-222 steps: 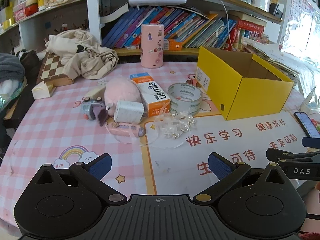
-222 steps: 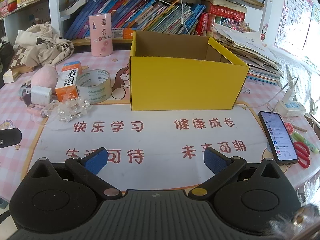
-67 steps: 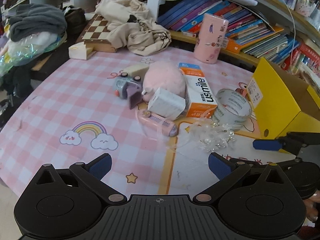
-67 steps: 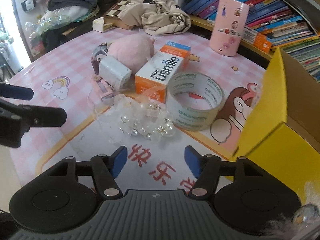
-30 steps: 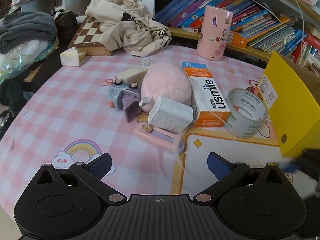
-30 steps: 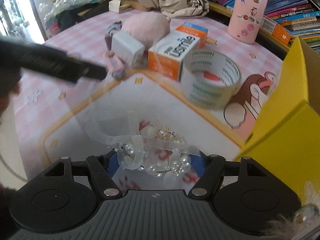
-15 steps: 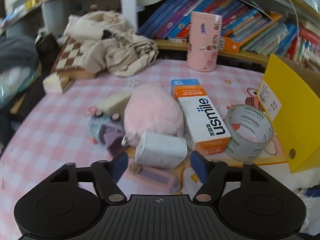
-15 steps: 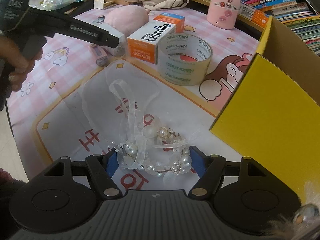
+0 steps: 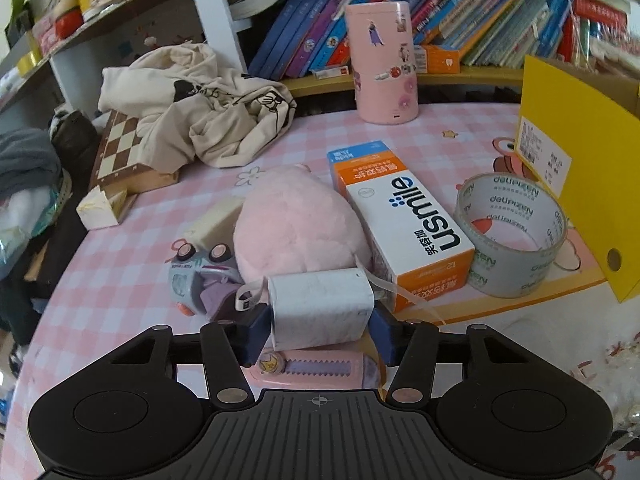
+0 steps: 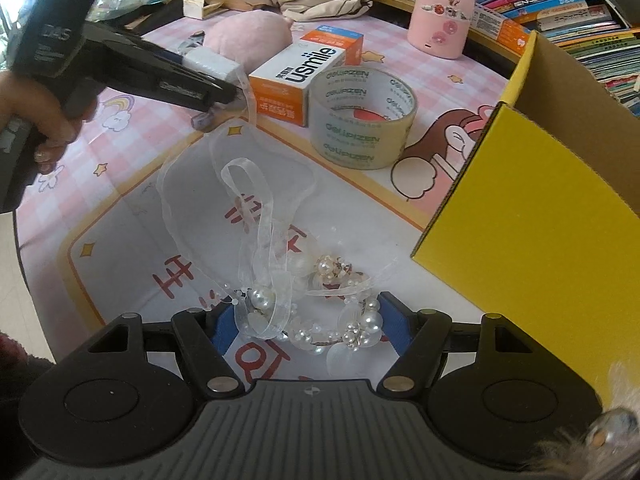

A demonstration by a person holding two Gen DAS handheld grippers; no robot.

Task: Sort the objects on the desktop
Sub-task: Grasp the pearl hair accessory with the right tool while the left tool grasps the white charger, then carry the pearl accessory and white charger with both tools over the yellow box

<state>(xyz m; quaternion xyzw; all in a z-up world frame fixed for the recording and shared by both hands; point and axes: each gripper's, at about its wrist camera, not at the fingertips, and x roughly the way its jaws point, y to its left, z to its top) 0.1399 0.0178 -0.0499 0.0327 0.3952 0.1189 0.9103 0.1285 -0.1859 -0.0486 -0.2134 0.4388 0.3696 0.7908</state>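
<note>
While both tools are working over the pink checked table (image 9: 132, 280), the scene is reading like this:

Left gripper (image 9: 320, 330): its blue pads are pressing on either side of the white charger block (image 9: 320, 308), so it is gripping that block.
White charger block: it is sitting just in front of the pink plush (image 9: 296, 228), touching it, with the pink comb (image 9: 316, 368) lying just below it, under the fingers.
Left-side crowding: the small toy car (image 9: 200, 276) is lying just left of the charger, and the usmile box (image 9: 404, 224) is running along the plush's right flank, so little room is showing on either side.
Right gripper (image 10: 306, 324): it is clamping the pearl ribbon ornament (image 10: 320, 304), whose sheer ribbon loops are trailing away across the white mat (image 10: 120, 248).
Ribbon end: one strand is reaching up to the tip of the left tool beside the charger; whether it is caught there is unclear.
Yellow box (image 10: 536, 216): its near corner is standing just right of the pearls, open top facing up.
Tape roll (image 10: 362, 112): it is lying flat between the usmile box and the yellow box, beside both.
Open room: the white mat is showing bare ground left of the ornament.
</note>
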